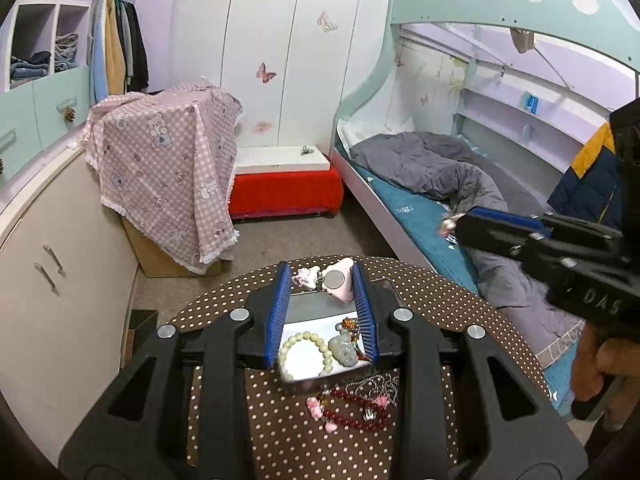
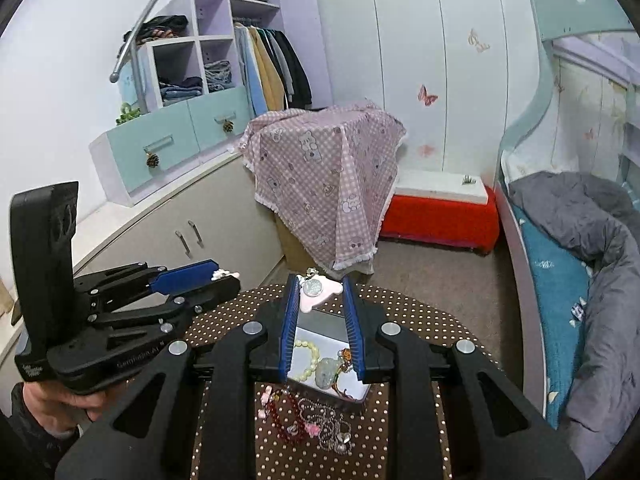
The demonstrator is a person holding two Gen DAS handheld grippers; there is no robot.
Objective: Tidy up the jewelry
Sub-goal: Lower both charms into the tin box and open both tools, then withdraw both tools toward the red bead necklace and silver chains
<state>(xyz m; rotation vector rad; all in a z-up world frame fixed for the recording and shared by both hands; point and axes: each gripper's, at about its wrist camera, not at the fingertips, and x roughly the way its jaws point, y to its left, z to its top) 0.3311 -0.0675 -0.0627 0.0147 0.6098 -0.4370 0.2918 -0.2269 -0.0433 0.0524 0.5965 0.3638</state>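
A metal tin [image 1: 308, 316] [image 2: 320, 320] stands open on the dotted round table [image 1: 440, 300] [image 2: 400, 300]. In it lie a pale bead bracelet [image 1: 305, 350] [image 2: 309, 358] and a jade pendant [image 1: 343, 350] [image 2: 326, 372] on a red cord. Before the tin lie a dark red bead bracelet [image 1: 352, 410] [image 2: 282, 416] with pink charms and a silver chain [image 1: 376, 384] [image 2: 328, 420]. A pink heart-shaped case [image 1: 338, 282] [image 2: 320, 292] sits behind the tin. My left gripper [image 1: 322, 308] is open above the tin. My right gripper [image 2: 320, 316] is open above the tin too.
A box under a pink checked cloth [image 1: 168, 168] [image 2: 328, 184] stands on the floor beyond the table. A red bench [image 1: 286, 192] [image 2: 440, 216] is by the wardrobe. A bunk bed with a grey quilt [image 1: 460, 176] [image 2: 592, 240] is right. White cabinets [image 1: 60, 260] [image 2: 160, 232] are left.
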